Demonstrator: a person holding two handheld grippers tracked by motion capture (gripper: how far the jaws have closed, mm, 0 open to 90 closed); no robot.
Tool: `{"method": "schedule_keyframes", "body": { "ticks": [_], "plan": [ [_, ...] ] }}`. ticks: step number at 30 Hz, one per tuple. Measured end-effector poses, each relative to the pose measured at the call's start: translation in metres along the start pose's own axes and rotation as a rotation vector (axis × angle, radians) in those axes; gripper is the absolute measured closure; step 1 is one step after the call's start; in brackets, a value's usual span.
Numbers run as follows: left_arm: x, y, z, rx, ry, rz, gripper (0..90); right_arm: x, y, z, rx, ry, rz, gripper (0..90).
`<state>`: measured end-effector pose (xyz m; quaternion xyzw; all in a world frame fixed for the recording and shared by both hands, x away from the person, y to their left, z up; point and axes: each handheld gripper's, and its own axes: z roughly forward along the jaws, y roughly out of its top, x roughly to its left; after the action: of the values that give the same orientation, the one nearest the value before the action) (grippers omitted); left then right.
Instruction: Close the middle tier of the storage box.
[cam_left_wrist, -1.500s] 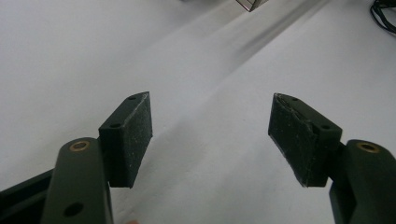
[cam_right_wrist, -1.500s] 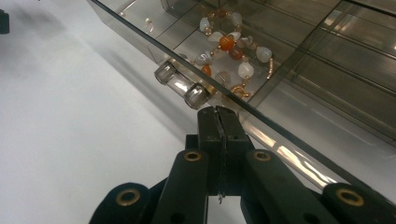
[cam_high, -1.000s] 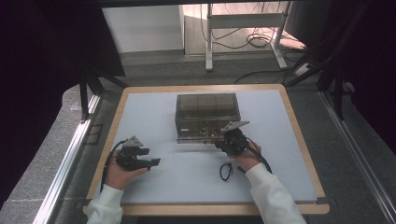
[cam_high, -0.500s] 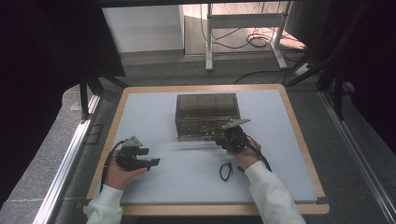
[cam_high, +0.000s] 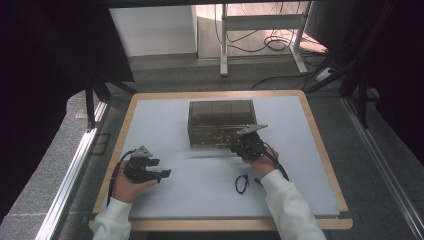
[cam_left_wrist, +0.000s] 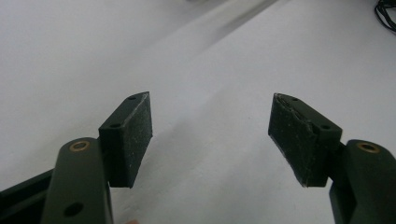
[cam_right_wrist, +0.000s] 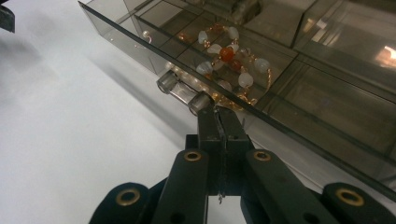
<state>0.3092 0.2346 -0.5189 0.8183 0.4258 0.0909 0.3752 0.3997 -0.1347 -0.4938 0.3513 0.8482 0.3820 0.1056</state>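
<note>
right gripper (cam_right_wrist: 215, 114): jaws shut tight, tips against the clear handle (cam_right_wrist: 183, 92) of the drawer (cam_right_wrist: 261, 116) | box (cam_high: 222, 122) at worktop (cam_high: 165, 125) middle, toward far edge | left gripper (cam_left_wrist: 211, 135): jaws wide, empty, near left edge | risk: tips slip off handle; a jerk scatters beads (cam_right_wrist: 226, 63)

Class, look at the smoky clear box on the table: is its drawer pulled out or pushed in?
Pulled slightly out. In the right gripper view the drawer front stands forward of the box, beaded jewellery behind it; the right tool, shut, meets its handle.
</note>
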Motion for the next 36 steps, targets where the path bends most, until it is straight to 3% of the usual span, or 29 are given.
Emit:
{"method": "schedule_keyframes", "body": {
  "ticks": [36],
  "plan": [
    [0.001, -0.001, -0.002, -0.002, 0.001, -0.001, 31.0, -0.016, 0.012, 0.017, -0.057, -0.051, 0.063, 89.8]
  ]
}}
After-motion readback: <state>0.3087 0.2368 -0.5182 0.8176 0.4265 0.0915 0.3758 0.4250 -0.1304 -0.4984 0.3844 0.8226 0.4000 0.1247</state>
